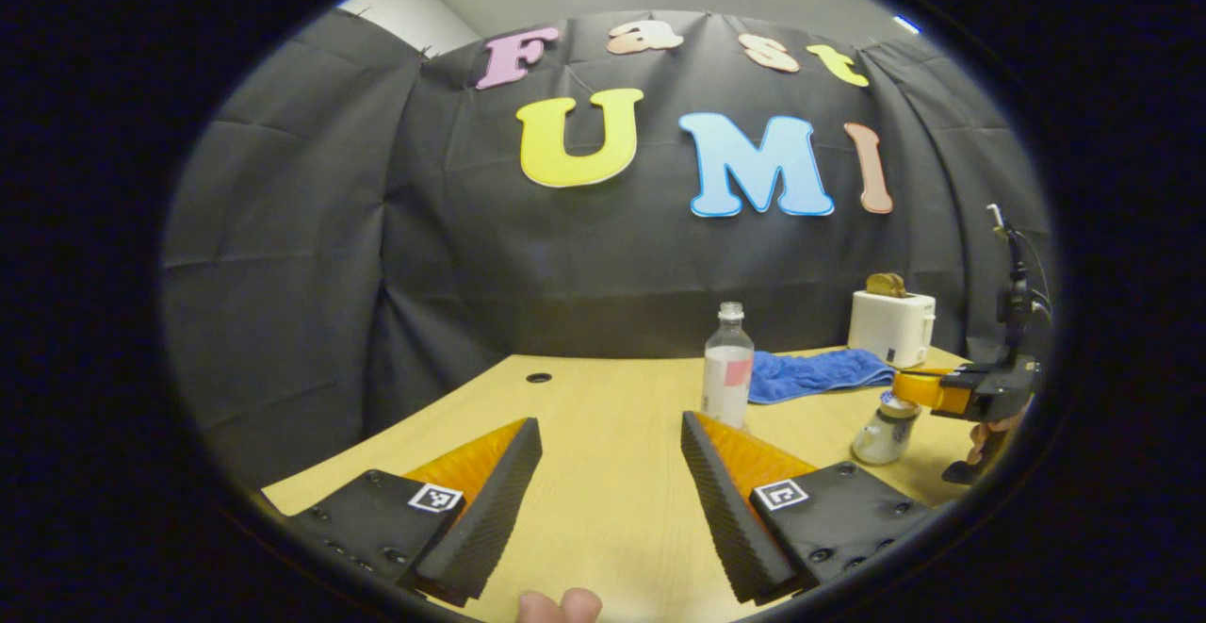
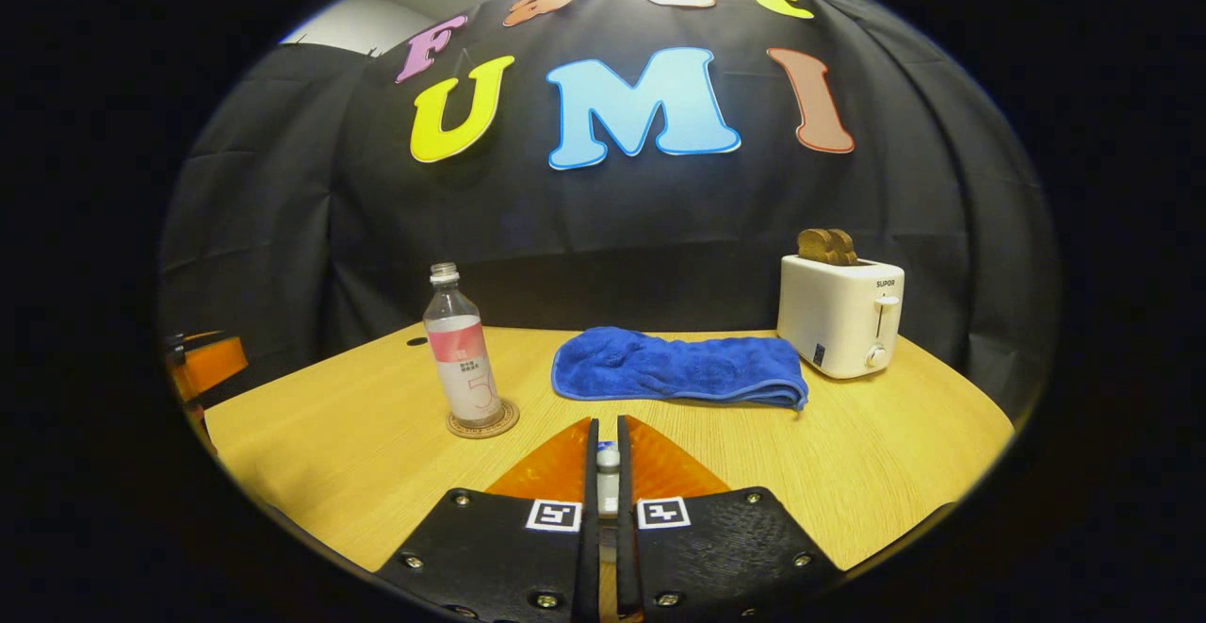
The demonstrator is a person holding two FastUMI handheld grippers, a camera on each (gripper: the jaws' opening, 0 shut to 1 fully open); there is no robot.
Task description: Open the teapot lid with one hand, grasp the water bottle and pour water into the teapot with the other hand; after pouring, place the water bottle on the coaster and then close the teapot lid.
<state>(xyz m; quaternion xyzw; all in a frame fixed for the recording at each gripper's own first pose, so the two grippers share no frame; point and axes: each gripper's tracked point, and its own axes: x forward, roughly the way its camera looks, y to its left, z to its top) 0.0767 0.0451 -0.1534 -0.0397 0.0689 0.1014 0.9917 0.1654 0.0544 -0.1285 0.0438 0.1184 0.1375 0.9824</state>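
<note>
The left gripper (image 1: 611, 453) hangs above the table (image 1: 603, 510) with its fingers spread wide and nothing between them; a fingertip of the holding hand (image 1: 561, 606) peeks in at six o'clock. The right gripper (image 2: 608, 458) has its fingers drawn almost together on a small pale knob, which looks like the teapot lid (image 2: 609, 482); whether both fingers truly press on it is hard to tell. In the left gripper view that same gripper sits at about four o'clock, right over the top of the small pale teapot (image 1: 884, 434), with part of a hand under it, cut off by the edge. The right gripper view hides the teapot body beneath its own fingers. The water bottle (image 2: 462, 359) stands upright, uncapped, on the round coaster (image 2: 482, 423) at about nine o'clock; in the left gripper view a finger covers the bottle's foot. Behind lie a folded blue towel (image 2: 678, 368) and, at two o'clock, a white toaster (image 2: 841, 315) with toast (image 2: 827, 246) in it
</note>
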